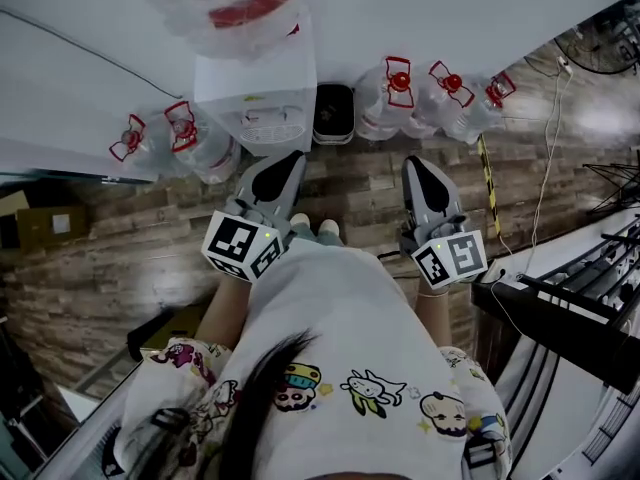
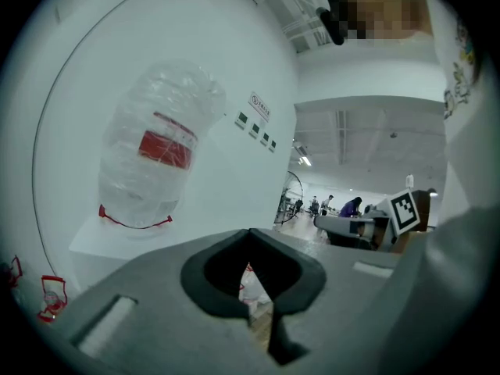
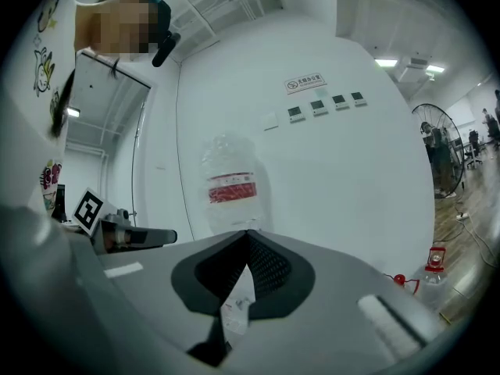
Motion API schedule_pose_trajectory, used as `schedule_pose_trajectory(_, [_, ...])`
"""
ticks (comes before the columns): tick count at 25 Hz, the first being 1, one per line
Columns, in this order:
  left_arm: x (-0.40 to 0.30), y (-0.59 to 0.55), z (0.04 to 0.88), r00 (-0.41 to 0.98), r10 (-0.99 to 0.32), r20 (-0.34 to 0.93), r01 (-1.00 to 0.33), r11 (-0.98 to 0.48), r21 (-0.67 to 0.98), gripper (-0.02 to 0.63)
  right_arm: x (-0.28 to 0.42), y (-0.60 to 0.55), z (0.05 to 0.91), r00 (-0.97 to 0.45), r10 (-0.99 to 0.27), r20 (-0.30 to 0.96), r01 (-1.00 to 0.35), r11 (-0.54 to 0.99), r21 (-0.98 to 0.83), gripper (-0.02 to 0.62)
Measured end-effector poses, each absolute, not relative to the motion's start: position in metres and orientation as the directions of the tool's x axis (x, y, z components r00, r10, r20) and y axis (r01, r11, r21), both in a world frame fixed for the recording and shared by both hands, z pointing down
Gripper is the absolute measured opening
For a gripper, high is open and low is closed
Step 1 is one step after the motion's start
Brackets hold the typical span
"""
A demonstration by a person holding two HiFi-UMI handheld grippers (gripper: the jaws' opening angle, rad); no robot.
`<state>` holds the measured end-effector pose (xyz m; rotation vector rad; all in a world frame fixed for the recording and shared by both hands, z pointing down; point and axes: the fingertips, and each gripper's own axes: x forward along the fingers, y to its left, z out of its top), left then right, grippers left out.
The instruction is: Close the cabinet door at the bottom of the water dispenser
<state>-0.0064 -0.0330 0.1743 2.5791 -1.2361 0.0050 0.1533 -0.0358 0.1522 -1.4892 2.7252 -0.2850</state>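
Left gripper [image 1: 288,160] and right gripper [image 1: 420,165], both clenched empty, pointed level at the dispenser [image 1: 255,93] (left nearer); its door lay lower, unseen.

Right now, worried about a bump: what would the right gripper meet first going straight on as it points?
Probably the upturned water bottle on the dispenser: the right gripper view shows it straight ahead of the shut right gripper, nothing nearer. Depth is unclear; it could pass to the wall.
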Motion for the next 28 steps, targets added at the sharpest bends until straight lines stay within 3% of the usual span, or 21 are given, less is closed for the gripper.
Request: schedule_pose_trajectory(28, [-0.008, -0.039, 0.190, 0.679, -0.712, 0.179, -0.733, -0.648, 0.205, 0.000, 0.145, -0.039, 0.173, -0.555, -0.819, 0.147, -0.830, 0.531, -0.173, 0.009])
